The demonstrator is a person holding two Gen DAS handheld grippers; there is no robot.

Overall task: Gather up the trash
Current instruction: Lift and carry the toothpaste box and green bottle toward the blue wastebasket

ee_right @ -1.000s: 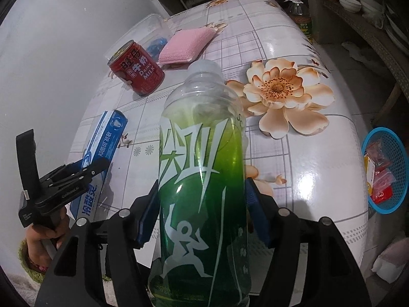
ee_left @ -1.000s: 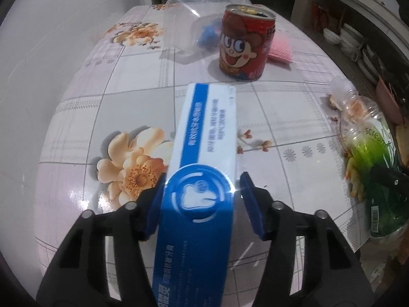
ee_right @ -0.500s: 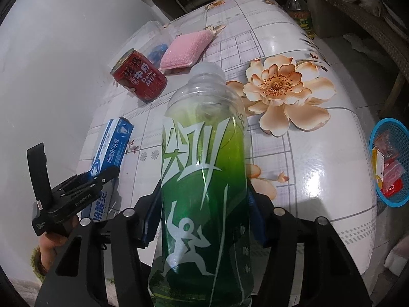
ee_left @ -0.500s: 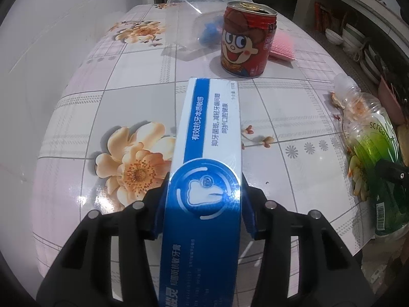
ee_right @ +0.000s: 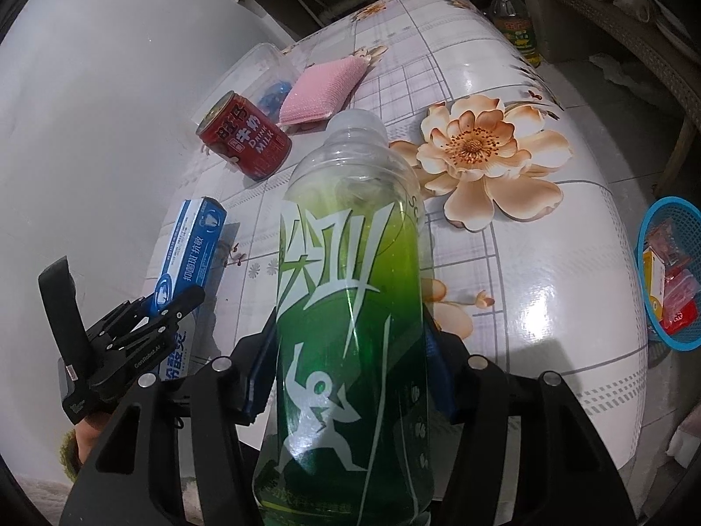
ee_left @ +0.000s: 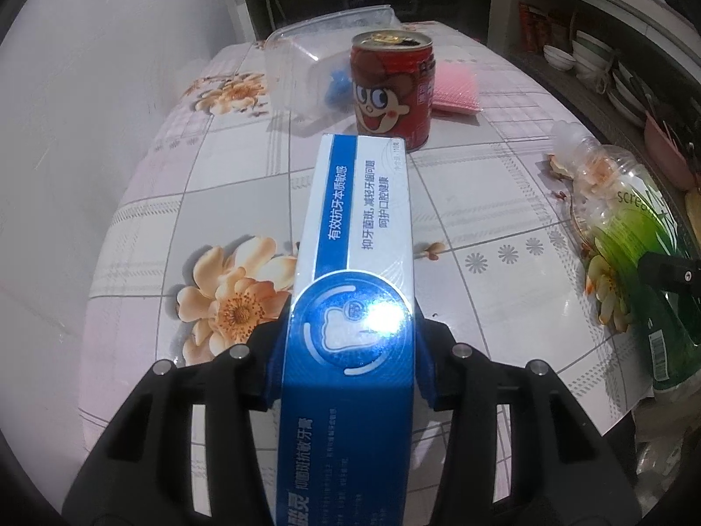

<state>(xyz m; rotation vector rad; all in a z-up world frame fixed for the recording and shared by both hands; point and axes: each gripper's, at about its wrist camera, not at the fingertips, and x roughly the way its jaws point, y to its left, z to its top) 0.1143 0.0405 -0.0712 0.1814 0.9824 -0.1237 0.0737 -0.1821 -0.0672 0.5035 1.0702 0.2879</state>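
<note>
Both loaded: my left gripper (ee_left: pixel 350 350) fingers clamp the toothpaste box (ee_left: pixel 363 236), my right gripper (ee_right: pixel 350 377) fingers clamp the green bottle (ee_right: pixel 350 289), long axes pointing ahead. Blue basket (ee_right: pixel 648 236) off the table's right edge; right hand nearer, I'd judge.

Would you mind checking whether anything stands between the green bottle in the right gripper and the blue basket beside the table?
Nothing visible does. The green bottle is clamped in the right gripper, and only bare tablecloth lies between it and the blue basket past the table's edge.
</note>
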